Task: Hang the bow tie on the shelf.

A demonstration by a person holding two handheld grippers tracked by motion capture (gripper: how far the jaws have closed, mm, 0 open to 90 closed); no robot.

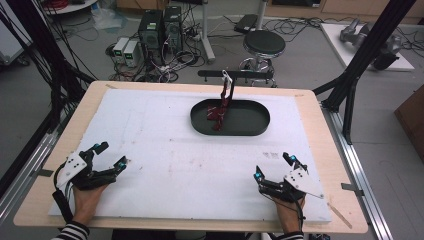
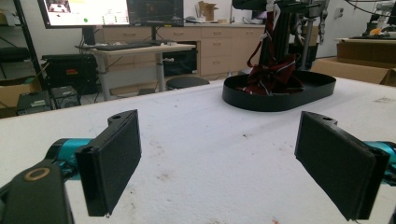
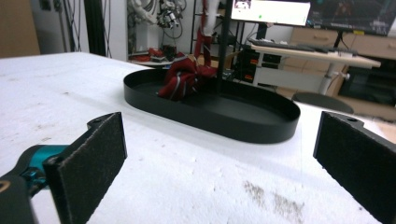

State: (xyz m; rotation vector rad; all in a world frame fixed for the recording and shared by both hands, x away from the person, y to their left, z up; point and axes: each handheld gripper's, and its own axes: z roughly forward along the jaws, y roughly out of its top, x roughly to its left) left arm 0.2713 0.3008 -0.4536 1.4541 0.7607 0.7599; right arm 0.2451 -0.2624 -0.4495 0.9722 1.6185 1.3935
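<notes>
While both hand-held grippers, left (image 1: 109, 156) and right (image 1: 274, 166), are held with jaws apart at the table's (image 1: 165, 150) near edge, snagging of the red cloth (image 1: 218, 114) hanging from the stand (image 1: 235, 75) into the black tray (image 1: 250, 129) is judged the main risk.

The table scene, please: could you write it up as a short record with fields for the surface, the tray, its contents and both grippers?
surface: white sheet on a wooden table
tray: black oval tray, far centre
contents: dark red cloth heaped at the tray's left end, one strand rising to a black stand
left gripper: open, resting near the front-left edge
right gripper: open, resting front-right
</notes>
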